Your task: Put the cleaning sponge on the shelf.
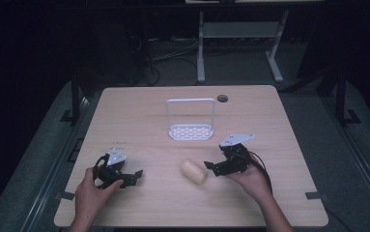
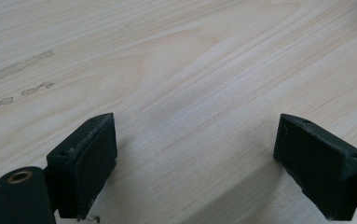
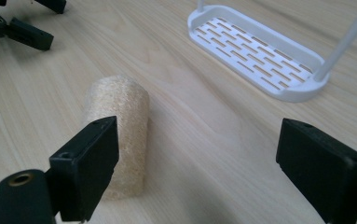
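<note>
Right gripper view: loofah (image 3: 118,130) beside left jaw

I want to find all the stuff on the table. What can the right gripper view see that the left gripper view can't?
The right gripper view has the beige sponge roll lying just ahead of the right tool, the white slotted rack farther off, and the left tool across the table. The left gripper view has faint smudge marks on bare wood and the left tool's own tips. Both share the wooden table and a pair of black jaws standing wide apart with nothing between them.
</note>
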{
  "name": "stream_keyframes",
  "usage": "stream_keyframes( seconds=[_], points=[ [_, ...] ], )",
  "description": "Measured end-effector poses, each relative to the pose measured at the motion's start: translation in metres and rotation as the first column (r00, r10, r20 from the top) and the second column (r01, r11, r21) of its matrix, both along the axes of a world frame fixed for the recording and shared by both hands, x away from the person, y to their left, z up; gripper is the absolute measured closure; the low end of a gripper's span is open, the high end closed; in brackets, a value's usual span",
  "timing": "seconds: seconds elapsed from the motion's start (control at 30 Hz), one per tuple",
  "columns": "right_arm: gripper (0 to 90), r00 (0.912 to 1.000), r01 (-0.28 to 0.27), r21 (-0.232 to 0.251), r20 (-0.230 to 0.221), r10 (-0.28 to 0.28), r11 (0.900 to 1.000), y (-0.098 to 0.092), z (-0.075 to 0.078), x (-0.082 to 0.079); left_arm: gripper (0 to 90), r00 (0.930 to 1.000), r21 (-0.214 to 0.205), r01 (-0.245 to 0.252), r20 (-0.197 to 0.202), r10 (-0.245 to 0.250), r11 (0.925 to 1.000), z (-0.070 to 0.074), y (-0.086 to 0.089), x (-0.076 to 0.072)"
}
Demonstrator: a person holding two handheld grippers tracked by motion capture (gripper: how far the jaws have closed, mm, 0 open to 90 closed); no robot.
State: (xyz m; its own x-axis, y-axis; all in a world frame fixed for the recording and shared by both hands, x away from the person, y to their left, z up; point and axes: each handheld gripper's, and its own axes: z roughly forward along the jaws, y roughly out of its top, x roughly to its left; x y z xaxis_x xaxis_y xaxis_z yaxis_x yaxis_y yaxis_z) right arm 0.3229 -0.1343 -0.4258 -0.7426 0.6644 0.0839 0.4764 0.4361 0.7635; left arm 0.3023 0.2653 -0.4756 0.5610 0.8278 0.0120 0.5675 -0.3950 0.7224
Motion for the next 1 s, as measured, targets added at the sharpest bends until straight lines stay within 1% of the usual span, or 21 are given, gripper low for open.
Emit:
stream_keyframes(
  seconds=[0.03,0.33,0.5,0.67,0.83,1.0],
  points=[
    [12.9,1.0000,-0.008,0.001,0.003,0.008,1.0000,0.003,0.000,0.001,12.7,1.0000,0.001,0.001,0.000,-0.001,1.0000,0.000,0.000,0.000],
    [12.9,0.9997,-0.023,0.003,-0.003,0.023,0.9997,0.012,0.001,0.001,12.7,1.0000,0.000,0.001,0.000,-0.001,1.0000,0.000,0.000,0.000],
    [12.9,0.9991,-0.042,-0.004,0.000,0.042,0.9991,0.018,0.001,0.000,12.7,1.0000,0.000,0.001,0.000,-0.001,1.0000,0.000,0.000,0.000],
    [12.9,0.9984,-0.056,0.003,0.001,0.056,0.9984,0.026,0.001,0.000,12.7,1.0000,0.000,0.000,0.000,0.000,1.0000,0.000,0.000,0.000],
    [12.9,0.9969,-0.079,-0.002,-0.002,0.079,0.9969,0.035,-0.001,-0.002,12.7,1.0000,0.000,0.000,0.000,0.000,1.0000,0.000,0.000,0.000],
    [13.0,0.9961,-0.088,-0.007,-0.009,0.088,0.9961,0.040,-0.003,-0.003,12.6,1.0000,0.000,0.000,0.000,0.000,1.0000,0.000,0.000,0.000]
  ],
)
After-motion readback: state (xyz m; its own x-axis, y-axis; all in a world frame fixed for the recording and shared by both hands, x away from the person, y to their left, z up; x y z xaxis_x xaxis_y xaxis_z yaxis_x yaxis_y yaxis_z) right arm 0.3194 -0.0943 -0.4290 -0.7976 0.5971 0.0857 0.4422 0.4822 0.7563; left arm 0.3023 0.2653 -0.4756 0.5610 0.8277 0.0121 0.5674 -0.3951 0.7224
